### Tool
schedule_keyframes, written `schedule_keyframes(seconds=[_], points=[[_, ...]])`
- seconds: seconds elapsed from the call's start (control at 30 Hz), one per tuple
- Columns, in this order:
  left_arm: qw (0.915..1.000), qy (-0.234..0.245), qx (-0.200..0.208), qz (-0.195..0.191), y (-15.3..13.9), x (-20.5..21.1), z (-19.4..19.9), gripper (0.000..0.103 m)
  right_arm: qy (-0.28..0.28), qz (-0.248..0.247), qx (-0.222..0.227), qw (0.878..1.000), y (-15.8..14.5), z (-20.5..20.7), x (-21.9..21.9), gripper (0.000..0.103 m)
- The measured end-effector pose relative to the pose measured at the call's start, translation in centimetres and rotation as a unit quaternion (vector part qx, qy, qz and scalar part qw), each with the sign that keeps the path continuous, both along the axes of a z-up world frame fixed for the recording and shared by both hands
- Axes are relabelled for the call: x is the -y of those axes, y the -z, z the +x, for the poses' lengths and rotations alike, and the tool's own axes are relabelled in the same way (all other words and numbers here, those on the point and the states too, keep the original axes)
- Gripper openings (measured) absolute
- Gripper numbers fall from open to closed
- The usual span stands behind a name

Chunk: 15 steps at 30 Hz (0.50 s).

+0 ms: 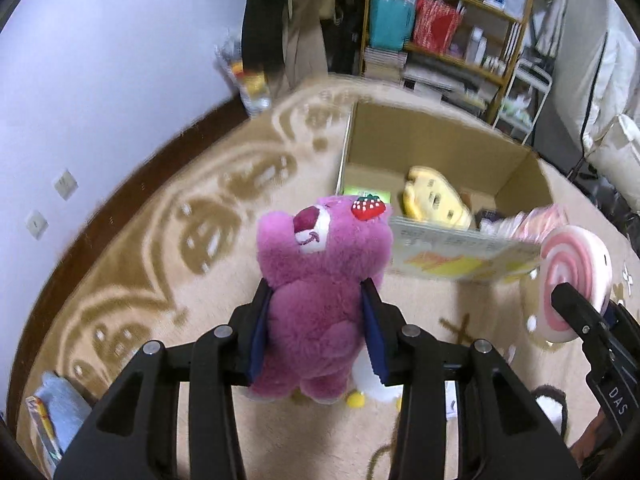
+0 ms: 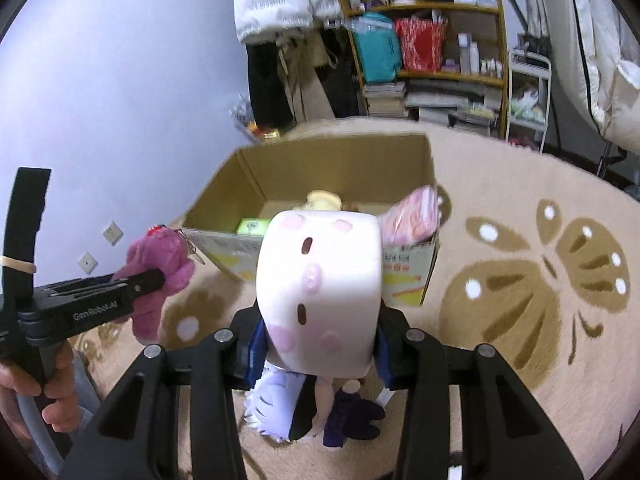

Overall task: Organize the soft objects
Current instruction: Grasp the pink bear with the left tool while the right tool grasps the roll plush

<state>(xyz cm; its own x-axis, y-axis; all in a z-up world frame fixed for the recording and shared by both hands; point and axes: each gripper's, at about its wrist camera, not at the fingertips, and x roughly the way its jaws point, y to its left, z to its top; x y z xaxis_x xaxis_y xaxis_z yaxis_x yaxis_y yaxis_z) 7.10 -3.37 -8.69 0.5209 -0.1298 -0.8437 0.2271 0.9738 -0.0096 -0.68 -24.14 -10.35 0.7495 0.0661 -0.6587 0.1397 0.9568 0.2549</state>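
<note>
Left tongs (image 1: 316, 334): clamped on the purple plush bear (image 1: 320, 300), the blue pads pressed into its body from both sides; the bear hangs clear of the rug, head pointing away from the camera, a red strawberry patch (image 1: 368, 208) on its face.
Right tongs (image 2: 318, 346): closed tight on the white plush doll (image 2: 318, 284), the pads pinching it just under its big block-shaped head with pink spots; its striped body and dark limbs dangle below the tongs.
Left hand (image 2: 44, 392): seen in the right wrist view at the lower left, fingers wrapped round the handle of the left tool.
Pink swirl cushion (image 1: 568, 280): as the left wrist view shows it, the round face of the doll in the right tongs, a pink spiral on white, near the box's front right corner.
Cardboard box (image 2: 344, 168): open-topped, standing on the rug beyond both toys; front wall printed in yellow and orange.
Inside the box: a yellow plush (image 1: 434, 200) lying near the middle, a green item (image 2: 253, 226) at the front left corner, a pink striped soft thing (image 2: 416, 216) poking above the front right corner.
Rug (image 2: 520, 280): beige with brown butterfly and flower figures.
Shelf (image 2: 432, 60): wooden, behind the box, crowded with bags and bottles.
</note>
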Motion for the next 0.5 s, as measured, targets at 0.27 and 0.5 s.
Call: schedule_keyframes(seconds=[0.27, 0.5], points=[[0.9948, 0.013, 0.101, -0.005, -4.2, 0.7, -0.5, 0.040, -0.002, -0.013, 0.030, 0.999, -1.7, -0.7, -0.4, 0.045], [0.9929, 0.013, 0.118, -0.010, -5.7, 0.6, 0.1, 0.041, -0.004, -0.028, 0.059, 0.998, -3.0, -0.7, -0.1, 0.045]])
